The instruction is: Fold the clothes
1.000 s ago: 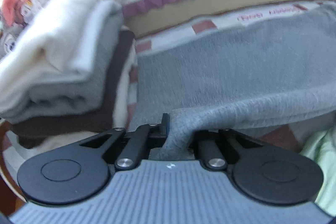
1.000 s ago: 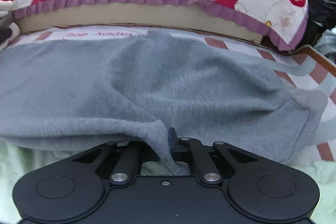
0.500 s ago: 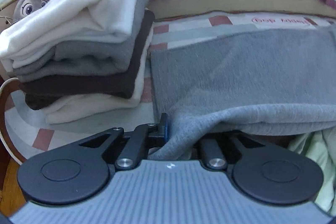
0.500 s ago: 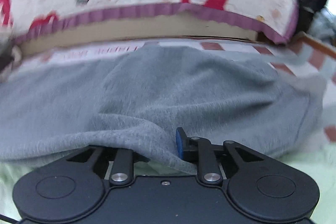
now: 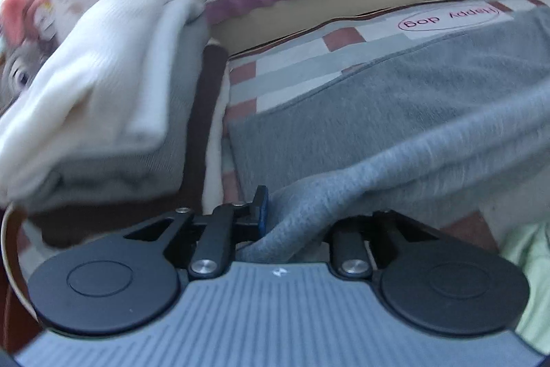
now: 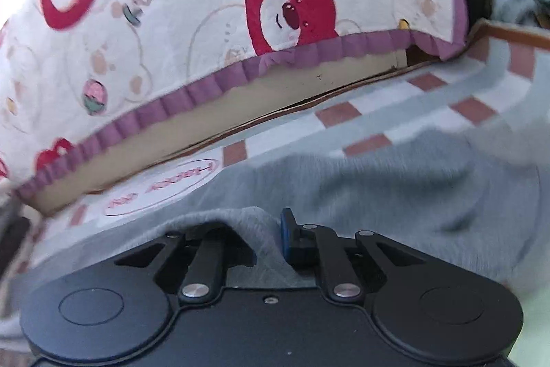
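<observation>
A grey fleece garment (image 5: 412,112) lies spread on the checked mat (image 5: 295,71). My left gripper (image 5: 292,212) is shut on its near left edge, which bunches between the jaws and hides the right finger. In the right wrist view the same grey garment (image 6: 395,188) drapes over my right gripper (image 6: 264,233), shut on a fold of it; only the blue pad of the right finger (image 6: 287,222) shows. The cloth is lifted at both grips.
A stack of folded clothes (image 5: 113,112), white on grey on dark brown, stands just left of the garment. A bear-print cushion (image 6: 240,9) with a purple frill runs along the back. Pale green cloth (image 5: 529,270) lies at the near right.
Both grippers have carried the held grey edge forward toward the cushion. The left view swung closer to the folded stack; the right view tilted, and less of the garment lies ahead of it.
</observation>
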The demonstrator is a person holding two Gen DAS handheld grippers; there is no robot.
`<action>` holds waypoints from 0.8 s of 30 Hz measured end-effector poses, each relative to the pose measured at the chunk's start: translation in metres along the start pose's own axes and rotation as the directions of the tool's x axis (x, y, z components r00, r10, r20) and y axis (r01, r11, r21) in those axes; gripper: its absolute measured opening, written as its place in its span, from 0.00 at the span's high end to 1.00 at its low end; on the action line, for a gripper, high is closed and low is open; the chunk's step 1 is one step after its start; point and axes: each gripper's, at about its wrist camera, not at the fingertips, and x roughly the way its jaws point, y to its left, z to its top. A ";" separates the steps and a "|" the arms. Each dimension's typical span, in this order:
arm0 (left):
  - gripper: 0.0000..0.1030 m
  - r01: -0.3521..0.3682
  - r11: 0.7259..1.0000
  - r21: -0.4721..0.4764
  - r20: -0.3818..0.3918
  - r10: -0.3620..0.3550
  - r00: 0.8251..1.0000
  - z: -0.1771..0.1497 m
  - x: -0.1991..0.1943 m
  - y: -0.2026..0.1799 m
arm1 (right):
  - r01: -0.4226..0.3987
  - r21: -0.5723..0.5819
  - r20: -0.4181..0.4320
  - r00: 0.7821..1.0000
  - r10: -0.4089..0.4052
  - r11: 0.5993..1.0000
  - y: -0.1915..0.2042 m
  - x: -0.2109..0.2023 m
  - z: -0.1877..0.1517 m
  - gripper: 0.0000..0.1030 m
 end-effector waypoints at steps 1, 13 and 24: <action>0.82 0.004 1.000 -0.001 -0.006 -0.004 1.000 0.005 0.007 -0.001 | 0.012 -0.026 -0.019 1.000 -0.013 1.000 0.001 0.010 0.007 0.88; 0.82 -0.112 0.991 0.077 -0.091 0.119 0.989 0.041 0.092 -0.021 | 0.053 -0.291 -0.185 0.977 -0.110 0.955 0.016 0.108 0.050 0.83; 0.81 -0.241 0.970 0.022 0.011 0.241 0.971 0.072 0.113 -0.009 | -0.082 -0.296 -0.271 0.962 -0.002 0.952 -0.001 0.118 0.060 0.77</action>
